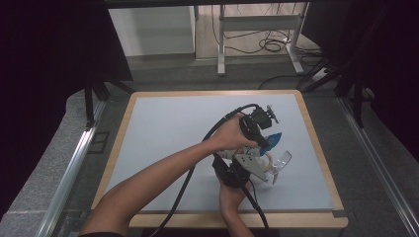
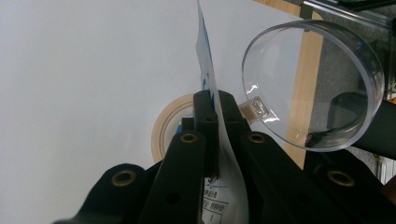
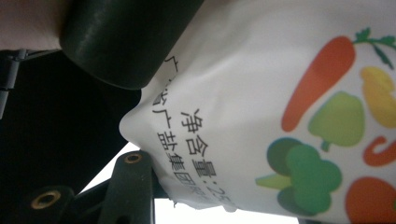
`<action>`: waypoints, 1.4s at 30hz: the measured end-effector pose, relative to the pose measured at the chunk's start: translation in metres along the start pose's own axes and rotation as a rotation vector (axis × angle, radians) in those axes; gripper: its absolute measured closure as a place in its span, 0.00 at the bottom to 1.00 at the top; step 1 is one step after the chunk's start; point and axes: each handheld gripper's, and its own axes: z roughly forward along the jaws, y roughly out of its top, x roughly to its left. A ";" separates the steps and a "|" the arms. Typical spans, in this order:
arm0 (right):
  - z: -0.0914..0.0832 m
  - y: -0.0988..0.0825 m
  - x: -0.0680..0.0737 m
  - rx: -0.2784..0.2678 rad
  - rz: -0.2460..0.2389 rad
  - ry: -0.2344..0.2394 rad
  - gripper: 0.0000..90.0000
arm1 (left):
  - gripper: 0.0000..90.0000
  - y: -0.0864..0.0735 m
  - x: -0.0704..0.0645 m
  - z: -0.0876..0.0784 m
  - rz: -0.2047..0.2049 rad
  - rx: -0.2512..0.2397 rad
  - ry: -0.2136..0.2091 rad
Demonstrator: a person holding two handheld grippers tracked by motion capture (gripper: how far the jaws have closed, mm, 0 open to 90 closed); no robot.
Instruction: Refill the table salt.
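In the high view, both forearms come in from the bottom edge and meet over the right half of the pale blue table (image 1: 163, 133). The left gripper (image 1: 265, 140) sits farther from the person, its hand wrapped round the black body, and a white and blue pouch (image 1: 273, 139) sticks out at its tip. The right gripper (image 1: 252, 170) lies just below it, nearer the person, with its grey three-cornered plate on top. A clear plastic cup (image 1: 281, 163) lies tilted beside both grippers, towards the right edge of the table. How the jaws stand cannot be told from up here.

In the left gripper view, the left gripper (image 2: 214, 100) has its two black jaws pressed together on the thin edge of the pouch (image 2: 205, 60), which rises as a narrow white sheet with blue print straight up between them. Behind the jaws a roll of tape (image 2: 163, 130) rests on the table. The clear plastic cup (image 2: 322, 84) lies on its side just to the right of the jaws, its round mouth facing the camera.

In the right gripper view, the pouch (image 3: 261, 107) sits close to the lens, white with printed characters and pictures of vegetables. One jaw of the right gripper (image 3: 133, 186) rises beside its lower corner and touches it; the other jaw is hidden, so whether this gripper pinches the pouch cannot be told
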 end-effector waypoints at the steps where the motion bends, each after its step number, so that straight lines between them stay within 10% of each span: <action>1: 0.000 0.000 0.000 0.000 -0.001 0.000 0.62 | 1.00 0.000 0.000 0.000 0.000 0.000 0.000; 42: 0.000 -0.003 -0.003 -0.004 0.009 -0.002 0.62 | 1.00 0.000 0.001 0.007 -0.002 0.004 -0.007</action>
